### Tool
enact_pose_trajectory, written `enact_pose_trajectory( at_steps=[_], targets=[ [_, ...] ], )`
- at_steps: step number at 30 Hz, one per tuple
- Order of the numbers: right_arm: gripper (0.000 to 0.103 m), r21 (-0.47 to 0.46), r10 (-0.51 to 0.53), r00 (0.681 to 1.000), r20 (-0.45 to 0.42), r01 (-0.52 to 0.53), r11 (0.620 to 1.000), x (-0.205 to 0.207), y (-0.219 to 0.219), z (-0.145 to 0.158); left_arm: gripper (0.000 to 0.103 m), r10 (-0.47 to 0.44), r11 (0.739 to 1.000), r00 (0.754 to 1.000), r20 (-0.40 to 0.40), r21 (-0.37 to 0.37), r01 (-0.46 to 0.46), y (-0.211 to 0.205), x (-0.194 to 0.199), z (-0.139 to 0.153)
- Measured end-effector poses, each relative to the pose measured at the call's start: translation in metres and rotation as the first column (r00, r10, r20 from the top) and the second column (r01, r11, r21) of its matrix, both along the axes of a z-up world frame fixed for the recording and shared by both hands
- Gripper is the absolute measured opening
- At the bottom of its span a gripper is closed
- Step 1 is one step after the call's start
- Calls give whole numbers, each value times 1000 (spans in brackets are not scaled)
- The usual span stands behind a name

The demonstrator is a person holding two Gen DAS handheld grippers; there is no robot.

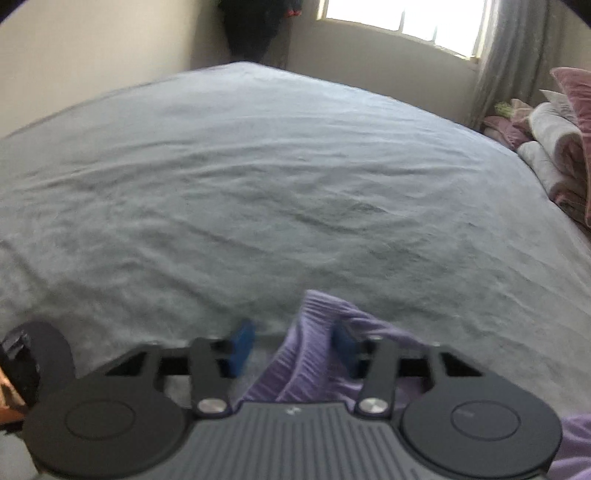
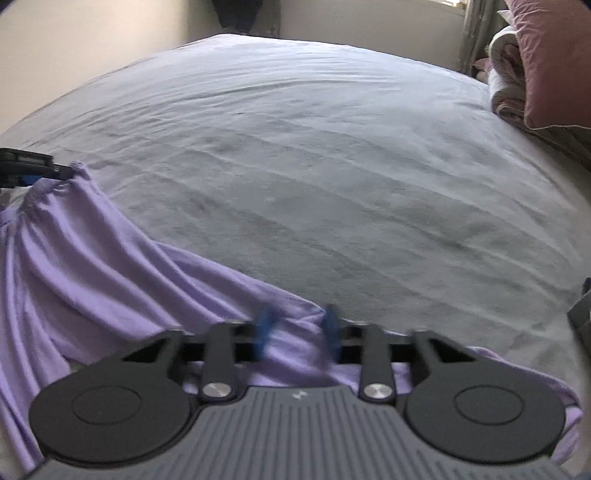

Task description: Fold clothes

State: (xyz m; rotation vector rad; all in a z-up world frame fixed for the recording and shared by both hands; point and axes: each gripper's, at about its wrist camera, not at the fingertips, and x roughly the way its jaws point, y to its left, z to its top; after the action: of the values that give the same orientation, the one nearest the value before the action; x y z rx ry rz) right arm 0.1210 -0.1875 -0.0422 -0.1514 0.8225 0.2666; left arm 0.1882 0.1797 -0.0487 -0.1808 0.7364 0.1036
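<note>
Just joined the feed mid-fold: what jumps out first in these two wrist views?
The lilac garment stands out, a bright pleated sweep across the lower left of the right wrist view, stretched between both tools over the grey bedsheet. The left gripper has a bunched ridge of it between its jaws; the right gripper has the opposite edge. Pink and white pillows pile at the bed's right, under a bright window.

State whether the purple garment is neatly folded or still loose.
Loose: the purple garment hangs in draped pleats above the bed, strung between both grippers, no tidy fold showing.
</note>
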Motion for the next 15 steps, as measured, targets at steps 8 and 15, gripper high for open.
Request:
enact_pose_trajectory(
  at_steps=[8, 15],
  targets=[
    [1, -32, -105, 982, 157, 111, 993, -3, 8, 16, 5, 67, 998, 992, 108, -20, -65, 1, -5, 16],
    [1, -50, -177, 945, 274, 198, 979, 22, 6, 25, 5, 93, 995, 983, 158, -33, -89, -1, 7, 14]
  ],
)
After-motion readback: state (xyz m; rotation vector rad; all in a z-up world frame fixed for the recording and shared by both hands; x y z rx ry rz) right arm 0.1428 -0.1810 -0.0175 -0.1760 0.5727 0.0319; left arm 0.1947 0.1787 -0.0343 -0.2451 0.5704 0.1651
